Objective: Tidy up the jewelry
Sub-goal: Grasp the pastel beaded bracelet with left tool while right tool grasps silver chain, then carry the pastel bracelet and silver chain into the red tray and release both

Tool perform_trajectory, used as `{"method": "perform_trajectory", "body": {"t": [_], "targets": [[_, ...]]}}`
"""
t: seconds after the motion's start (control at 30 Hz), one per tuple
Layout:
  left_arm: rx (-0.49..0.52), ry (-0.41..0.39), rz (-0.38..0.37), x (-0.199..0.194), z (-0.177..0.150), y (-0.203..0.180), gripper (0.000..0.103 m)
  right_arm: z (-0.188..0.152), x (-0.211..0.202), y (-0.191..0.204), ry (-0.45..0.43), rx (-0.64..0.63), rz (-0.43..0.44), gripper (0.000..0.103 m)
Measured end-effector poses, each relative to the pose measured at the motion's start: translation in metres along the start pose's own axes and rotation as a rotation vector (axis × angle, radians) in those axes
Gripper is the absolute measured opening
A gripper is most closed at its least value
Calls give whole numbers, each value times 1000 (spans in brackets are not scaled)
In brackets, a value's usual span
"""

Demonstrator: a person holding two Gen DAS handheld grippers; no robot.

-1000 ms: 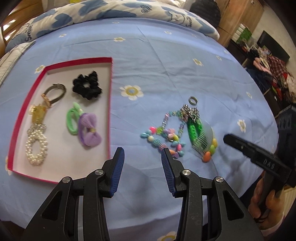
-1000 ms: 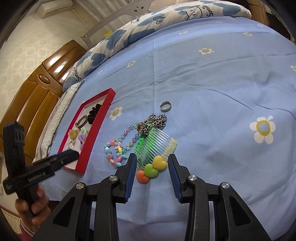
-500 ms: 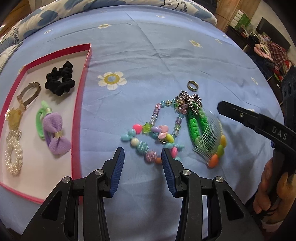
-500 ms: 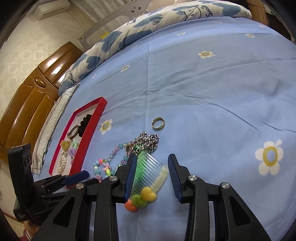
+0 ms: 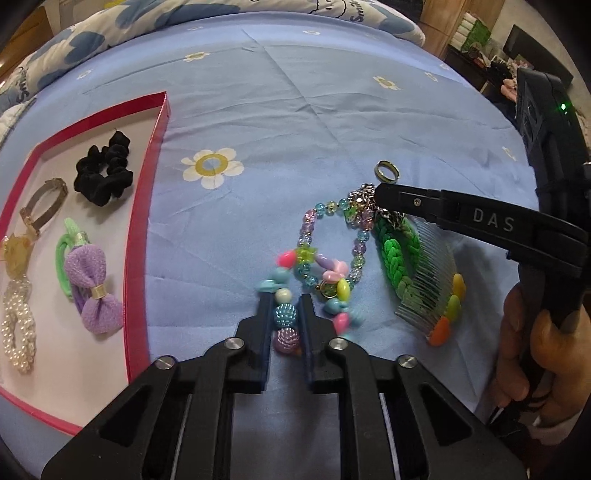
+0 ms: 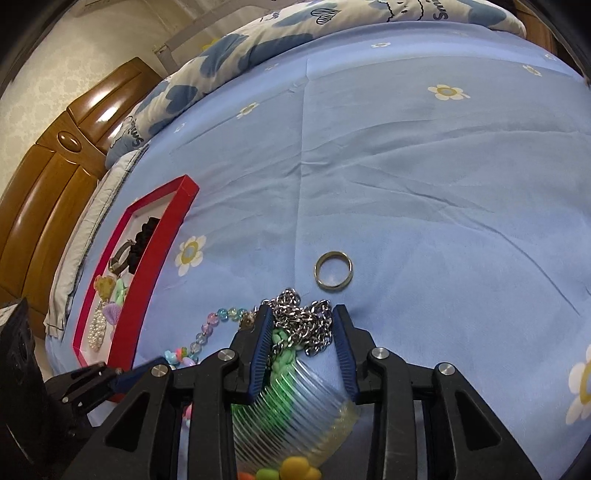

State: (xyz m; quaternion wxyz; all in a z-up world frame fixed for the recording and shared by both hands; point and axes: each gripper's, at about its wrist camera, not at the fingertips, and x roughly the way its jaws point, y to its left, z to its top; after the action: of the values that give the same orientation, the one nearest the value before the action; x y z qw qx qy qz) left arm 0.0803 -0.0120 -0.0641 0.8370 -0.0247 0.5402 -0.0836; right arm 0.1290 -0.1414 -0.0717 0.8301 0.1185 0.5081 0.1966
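Observation:
A chunky bracelet of coloured beads (image 5: 286,291) lies on the blue bedsheet (image 5: 295,110). My left gripper (image 5: 283,301) is shut on its near beads. My right gripper (image 6: 301,325) is open, its fingers either side of a silver chain (image 6: 303,323) that lies on a green braided band (image 5: 397,260) and a clear hair comb (image 6: 295,410). A metal ring (image 6: 333,275) lies just beyond the chain. A clear-bead bracelet (image 5: 332,229) loops between them. The red-rimmed tray (image 5: 138,221) at left holds a black scrunchie (image 5: 105,173), a purple bow tie (image 5: 90,291) and a pearl band (image 5: 18,325).
A blue-and-white patterned duvet (image 6: 295,33) lies at the far edge of the bed. A wooden headboard (image 6: 48,162) stands to the left in the right wrist view. Cluttered furniture (image 5: 480,40) stands beyond the bed's right side.
My left gripper moved forward and right, lowered and closed on the chunky bead bracelet. My right gripper moved forward past the comb to straddle the silver chain.

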Motion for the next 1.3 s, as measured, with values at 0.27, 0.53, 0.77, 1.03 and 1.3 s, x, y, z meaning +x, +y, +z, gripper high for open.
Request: {"method": "perform_trajectory", "body": {"t": [0.27,0.53,0.77,1.03,1.3], "targets": [[-13,-40,-45,-17,-4,8,11,0,-19,2,-55,15,22,11],[-33,-132,-79,-62,0,14,11,5,-59,12,-139,18,65,11],[-61,-207,-86,-99,4,26,11,12,-89,33,-203,-13,106,11],[-127,-272,-63,-132,-2,58,11,16,-110,70,-245,-69,173,11],[-213,-296,-18,-151,-19,101,11,13,-106,111,-222,-129,249,11]]}}
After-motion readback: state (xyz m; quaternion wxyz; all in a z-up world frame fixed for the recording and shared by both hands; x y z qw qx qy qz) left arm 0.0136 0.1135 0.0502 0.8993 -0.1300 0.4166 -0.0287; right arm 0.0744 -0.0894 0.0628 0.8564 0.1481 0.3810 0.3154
